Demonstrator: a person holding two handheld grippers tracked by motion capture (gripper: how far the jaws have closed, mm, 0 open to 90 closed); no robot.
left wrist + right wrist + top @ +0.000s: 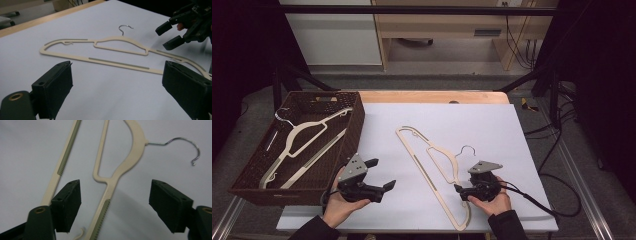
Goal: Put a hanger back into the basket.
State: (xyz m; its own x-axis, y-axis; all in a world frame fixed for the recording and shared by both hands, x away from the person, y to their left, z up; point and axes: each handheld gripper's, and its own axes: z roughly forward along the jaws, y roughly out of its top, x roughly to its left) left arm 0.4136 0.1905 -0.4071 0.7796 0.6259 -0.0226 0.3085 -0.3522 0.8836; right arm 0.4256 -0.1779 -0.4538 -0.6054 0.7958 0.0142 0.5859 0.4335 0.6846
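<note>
A cream hanger [432,167] lies flat on the desk [492,125]. The right gripper [113,205] hovers with open jaws astride its shoulder bar; the left gripper [382,175] waits nearby, jaws open and empty.

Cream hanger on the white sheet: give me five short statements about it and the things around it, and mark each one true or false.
1. The cream hanger lies flat on the white sheet. True.
2. The right gripper has its pads pressed on the hanger's arm. False: the jaws stand apart on either side of the arm, not touching it.
3. A second hanger lies in the brown woven basket. True.
4. The left gripper holds the hanger's metal hook. False: its jaws are open and empty, short of the hanger.
5. The basket sits to the right of the sheet in the high view. False: it sits at the left.
</note>
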